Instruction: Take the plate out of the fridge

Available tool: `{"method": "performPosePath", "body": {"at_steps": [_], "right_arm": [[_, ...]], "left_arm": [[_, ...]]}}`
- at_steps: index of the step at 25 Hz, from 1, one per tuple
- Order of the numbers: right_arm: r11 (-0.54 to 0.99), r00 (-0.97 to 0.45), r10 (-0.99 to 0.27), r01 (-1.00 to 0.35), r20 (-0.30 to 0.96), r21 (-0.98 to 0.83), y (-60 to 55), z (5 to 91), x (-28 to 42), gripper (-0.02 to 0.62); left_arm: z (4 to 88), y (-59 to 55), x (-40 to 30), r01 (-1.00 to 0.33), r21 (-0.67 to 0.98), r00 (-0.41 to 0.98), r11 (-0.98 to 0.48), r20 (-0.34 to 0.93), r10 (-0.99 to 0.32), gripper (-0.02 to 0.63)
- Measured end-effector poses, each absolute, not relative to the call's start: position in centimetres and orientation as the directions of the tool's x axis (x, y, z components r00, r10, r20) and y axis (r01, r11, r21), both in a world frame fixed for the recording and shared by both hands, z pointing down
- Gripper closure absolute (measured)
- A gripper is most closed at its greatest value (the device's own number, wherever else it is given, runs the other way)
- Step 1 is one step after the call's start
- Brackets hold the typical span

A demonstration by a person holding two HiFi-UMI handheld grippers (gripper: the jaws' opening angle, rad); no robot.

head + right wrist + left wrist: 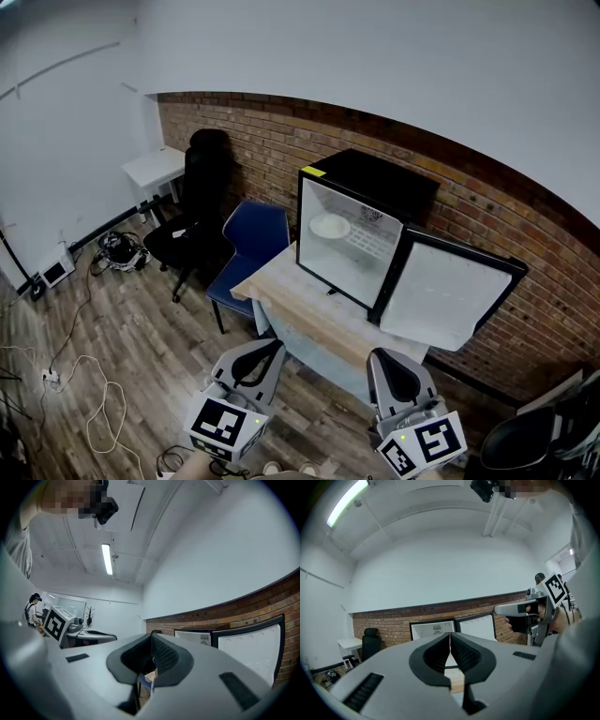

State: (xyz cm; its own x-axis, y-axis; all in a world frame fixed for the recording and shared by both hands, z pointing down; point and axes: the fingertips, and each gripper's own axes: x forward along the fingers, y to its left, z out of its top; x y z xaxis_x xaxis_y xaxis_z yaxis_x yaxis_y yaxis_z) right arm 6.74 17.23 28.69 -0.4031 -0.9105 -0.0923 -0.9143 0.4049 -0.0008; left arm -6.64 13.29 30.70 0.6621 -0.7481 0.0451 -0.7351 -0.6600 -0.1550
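A white plate (330, 226) lies on a shelf inside the small black fridge (375, 183), which stands on a pale wooden surface (298, 311) against the brick wall. The fridge door (450, 295) is swung wide to the right. The left gripper (270, 347) and right gripper (378, 358) hover low in front of the surface, well apart from the plate, each with its jaws together and nothing between them. A blue chair (258, 234) stands beside the surface

The left gripper (450, 639) shows its jaws pressed together. Beyond them at twelve o'clock stands the open fridge (432, 630), with the right gripper (501, 608) at three and a black chair (370, 641) at nine.
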Motion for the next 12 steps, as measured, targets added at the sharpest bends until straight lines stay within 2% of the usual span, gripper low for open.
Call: {"method": "performPosePath", "body": {"at_steps": [12], "right_arm": [[0.436, -0.434, -0.898, -0.900, -0.078, -0.017, 16.6, 30.0, 7.6, 0.565]], "left_arm": [[31.9, 13.0, -5.6, -0.755, -0.147, 0.638, -0.639, 0.064, -0.768, 0.588]]}}
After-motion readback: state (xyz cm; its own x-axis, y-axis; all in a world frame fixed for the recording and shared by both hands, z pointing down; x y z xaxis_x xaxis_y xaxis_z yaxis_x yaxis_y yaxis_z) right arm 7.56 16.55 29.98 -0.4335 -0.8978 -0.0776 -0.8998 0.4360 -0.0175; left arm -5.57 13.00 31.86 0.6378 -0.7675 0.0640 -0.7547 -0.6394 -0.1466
